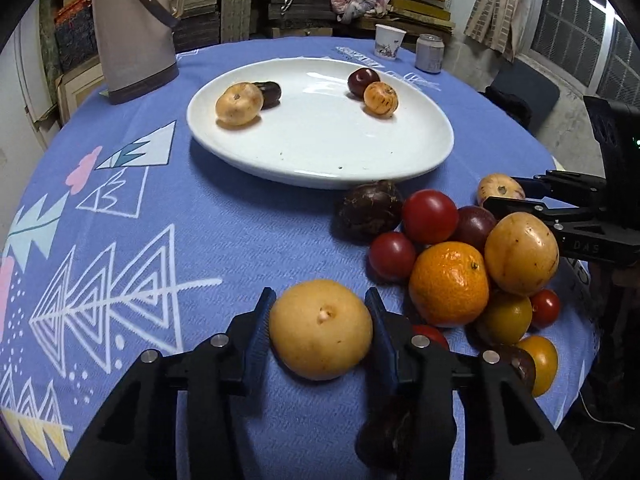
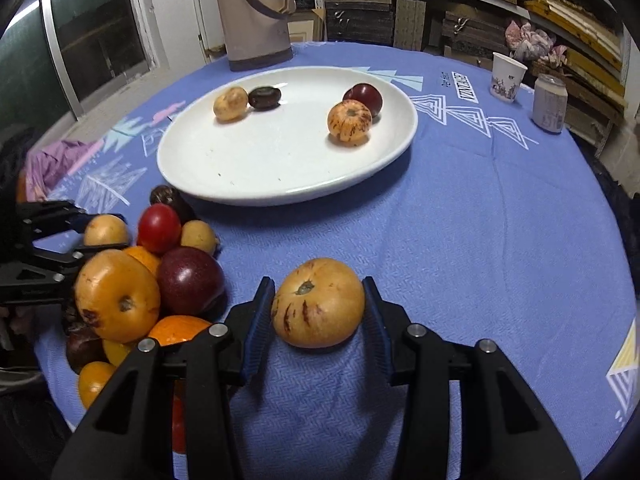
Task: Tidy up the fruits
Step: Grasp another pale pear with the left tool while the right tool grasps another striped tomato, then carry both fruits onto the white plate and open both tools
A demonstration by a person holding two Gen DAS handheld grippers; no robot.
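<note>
Yellow fruit (image 1: 320,328) clamped in left gripper (image 1: 320,330), streaked fruit (image 2: 318,302) in right gripper (image 2: 319,304); white plate (image 1: 320,168) straight ahead, farther off.

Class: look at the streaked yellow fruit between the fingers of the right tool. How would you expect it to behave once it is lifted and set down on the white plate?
The streaked yellow fruit is round and smooth, so it may roll once released, especially on the glossy, shallow white plate. Its skin looks firm, so the right tool can probably grip it without denting it.
</note>
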